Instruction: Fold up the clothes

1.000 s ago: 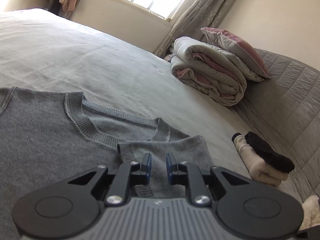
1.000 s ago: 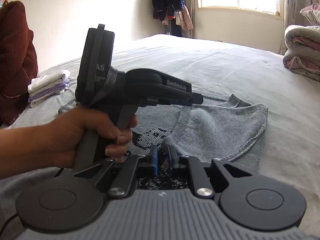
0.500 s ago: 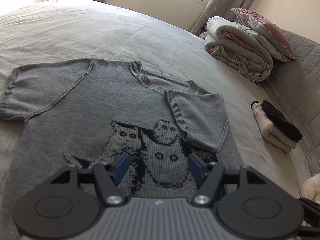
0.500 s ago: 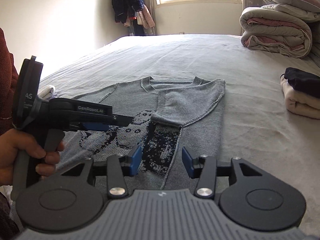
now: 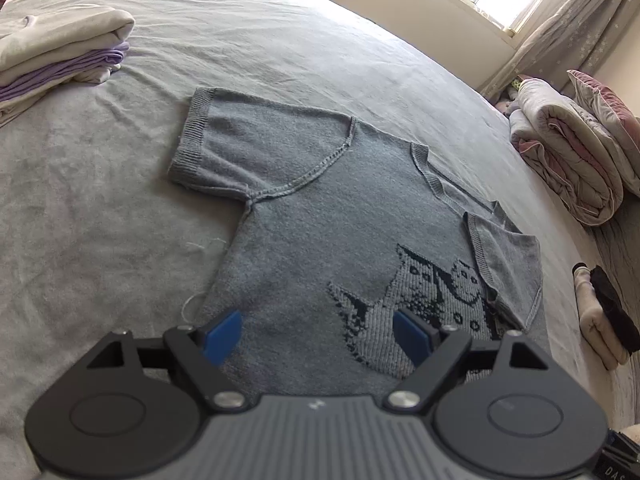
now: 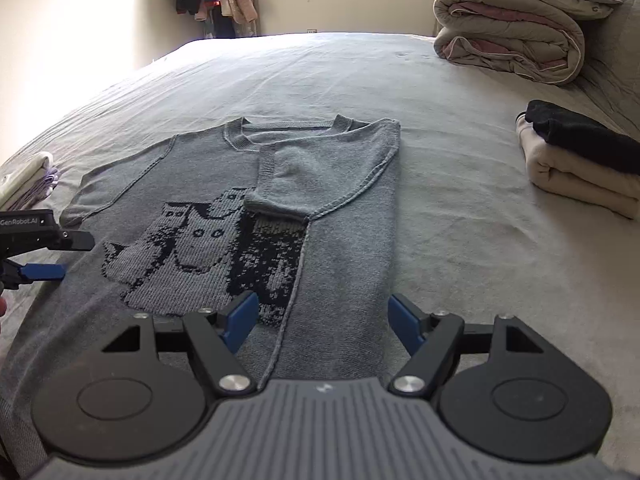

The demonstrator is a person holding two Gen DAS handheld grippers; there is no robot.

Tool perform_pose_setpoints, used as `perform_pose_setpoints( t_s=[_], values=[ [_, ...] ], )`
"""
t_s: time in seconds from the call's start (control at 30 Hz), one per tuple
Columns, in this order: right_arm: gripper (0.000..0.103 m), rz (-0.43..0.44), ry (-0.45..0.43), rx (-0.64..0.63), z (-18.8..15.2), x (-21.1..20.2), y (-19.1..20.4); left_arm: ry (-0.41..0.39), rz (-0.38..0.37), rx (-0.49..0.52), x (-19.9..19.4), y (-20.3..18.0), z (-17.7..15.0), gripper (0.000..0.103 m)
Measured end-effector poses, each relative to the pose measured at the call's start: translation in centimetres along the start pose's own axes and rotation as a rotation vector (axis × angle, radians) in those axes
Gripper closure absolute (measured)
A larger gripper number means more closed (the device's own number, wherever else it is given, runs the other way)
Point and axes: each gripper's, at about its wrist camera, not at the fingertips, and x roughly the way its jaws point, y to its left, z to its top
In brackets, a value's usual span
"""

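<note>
We see both tongs opening above the near hem, nothing between the pads: left tongs, right tongs. The grey knit sweater lies flat on the bed, its right side and sleeve folded over the front. Farther right sits a folded beige-and-black stack; far left, folded white and lilac clothes; far right, a rolled duvet.

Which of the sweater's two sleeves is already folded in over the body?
The sleeve on the right in the right wrist view, lying across the grey sweater beside the cat pattern. The other sleeve is spread flat on the bed.
</note>
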Motion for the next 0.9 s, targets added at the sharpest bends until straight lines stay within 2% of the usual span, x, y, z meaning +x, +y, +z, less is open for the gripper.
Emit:
perform_pose_setpoints(
  t_s=[0.13, 0.2, 0.37, 0.53, 0.9],
  values=[
    [0.028, 0.048, 0.044, 0.036, -0.5, 0.4, 0.3, -0.009, 0.005, -0.001, -0.3, 0.7, 0.2, 0.015],
    [0.028, 0.059, 0.069, 0.014, -0.7, 0.7, 1.0, -0.003, 0.008, -0.023, -0.1, 1.5, 0.5, 0.015],
    [0.028, 0.03, 0.051, -0.085, -0.9, 0.8, 2.8, -0.011, 0.026, -0.08, -0.2, 3.1, 1.2, 0.016],
    [0.026, 0.07, 0.057, -0.081, -0.8, 1.1, 3.4, -0.01, 0.014, -0.117, -0.2, 3.9, 1.5, 0.016],
    [0.026, 0.082, 0.065, -0.105, -0.9, 1.2, 3.9, -0.017, 0.016, -0.156, 0.3, 4.6, 2.4, 0.017]
  ],
)
